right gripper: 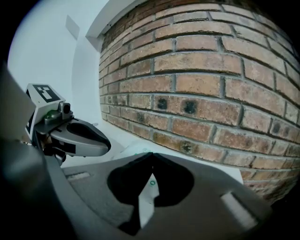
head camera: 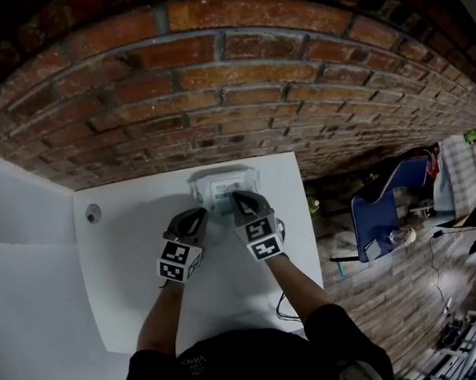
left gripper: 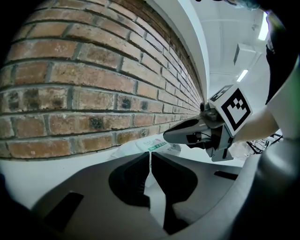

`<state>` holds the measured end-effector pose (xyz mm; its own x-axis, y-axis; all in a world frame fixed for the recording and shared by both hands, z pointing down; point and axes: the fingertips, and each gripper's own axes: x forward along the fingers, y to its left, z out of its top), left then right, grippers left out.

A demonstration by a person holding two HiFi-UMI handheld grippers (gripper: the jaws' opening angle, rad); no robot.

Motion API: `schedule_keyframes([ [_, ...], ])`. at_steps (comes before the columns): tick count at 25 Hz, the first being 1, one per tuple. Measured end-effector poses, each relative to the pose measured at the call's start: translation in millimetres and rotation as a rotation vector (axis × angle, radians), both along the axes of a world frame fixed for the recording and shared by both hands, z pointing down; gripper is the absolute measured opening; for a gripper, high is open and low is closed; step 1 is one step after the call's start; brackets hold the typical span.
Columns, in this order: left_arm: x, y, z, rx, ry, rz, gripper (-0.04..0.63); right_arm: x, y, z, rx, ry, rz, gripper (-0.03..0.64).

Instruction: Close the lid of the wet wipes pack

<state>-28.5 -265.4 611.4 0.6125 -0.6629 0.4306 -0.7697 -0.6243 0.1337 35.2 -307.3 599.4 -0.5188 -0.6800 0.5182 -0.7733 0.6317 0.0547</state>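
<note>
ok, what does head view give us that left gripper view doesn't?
Head view only: the person's arms, the whole white table, its round hole, and a blue chair.

Left gripper view only: the left gripper close up, with its jaws together at the tips, plus ceiling lights.

Both: the brick wall, the wet wipes pack near it, and the right gripper at the pack.

It looks like a work room or a small lab, not a home. A plain white table (head camera: 138, 253) stands against a bare brick wall (head camera: 217, 76). At the right are a blue chair (head camera: 384, 206) and metal racks (head camera: 465, 341). Strip lights (left gripper: 242, 75) hang on the white ceiling.
</note>
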Motion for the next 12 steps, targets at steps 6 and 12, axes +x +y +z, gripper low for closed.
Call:
schedule_keyframes([
  [6,-0.9,6.4,-19.2,0.04,0.01,-0.003,0.012,1.5,8.7,-18.8,0.033,-0.017,0.011,-0.002],
  [12,-0.6,15.8,-40.9,0.076,0.012,-0.005,0.012,4.2,20.4,-39.8,0.065,-0.025,0.018,-0.002],
])
